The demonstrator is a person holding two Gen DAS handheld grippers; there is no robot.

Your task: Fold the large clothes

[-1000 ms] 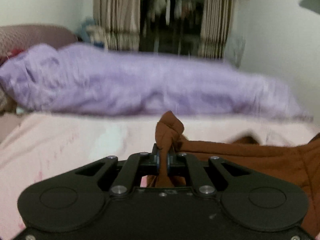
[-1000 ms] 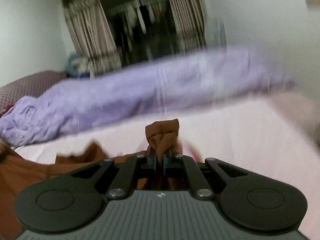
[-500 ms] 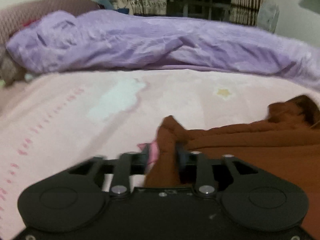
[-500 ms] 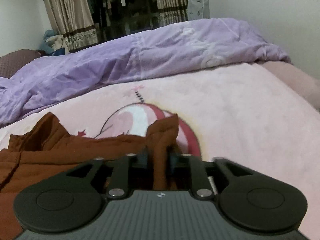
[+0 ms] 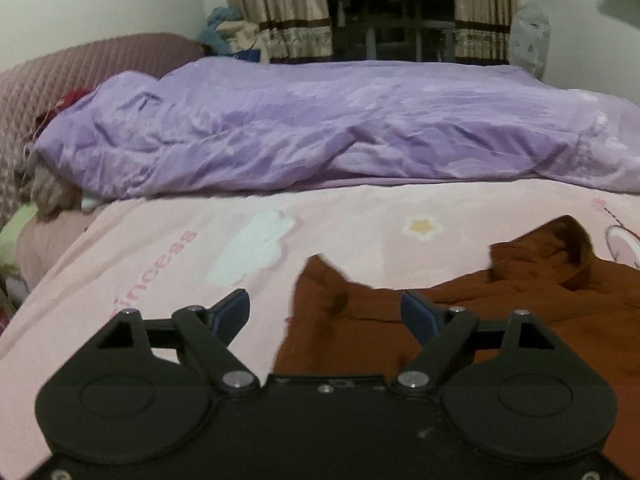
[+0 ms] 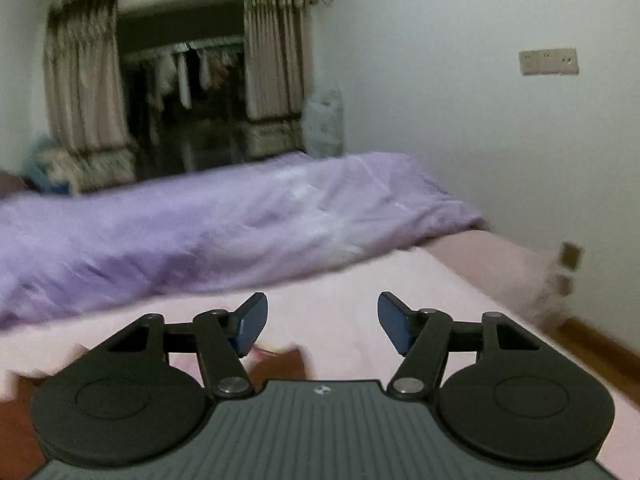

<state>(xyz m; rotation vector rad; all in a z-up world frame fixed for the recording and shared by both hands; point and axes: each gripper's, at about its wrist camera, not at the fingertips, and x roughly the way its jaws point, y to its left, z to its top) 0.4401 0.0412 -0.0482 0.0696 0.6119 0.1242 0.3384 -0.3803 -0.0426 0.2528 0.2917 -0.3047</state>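
garment (image 5: pixel 500 320) in rust-brown cloth, lying rumpled on pink printed bedsheet (image 5: pixel 160 264), toward the near edge of the bed. seen from the left wrist view with one pointed corner standing up between the spread fingers of left gripper (image 5: pixel 325 312), collar or hood bunched further right. left gripper wide open, gripping nothing, cloth lying loose beneath it. right gripper (image 6: pixel 319 320) likewise wide open and empty, tilted up toward the wall, only a blurred brown scrap showing low between its fingers (image 6: pixel 252 322). lilac duvet (image 5: pixel 320 132) heaped along the far edge of the bed, well apart from the garment.

judged a laying-out stage, with folding proper not yet begun. best next: smooth the body flat on the sheet, find two matching edges, and pinch each close to its corner so the cloth hangs even. worth bringing the right gripper down level before any new grasp, since the cloth sits almost out of its view. risk of catching the bedsheet along with the garment if the pinch goes too deep.
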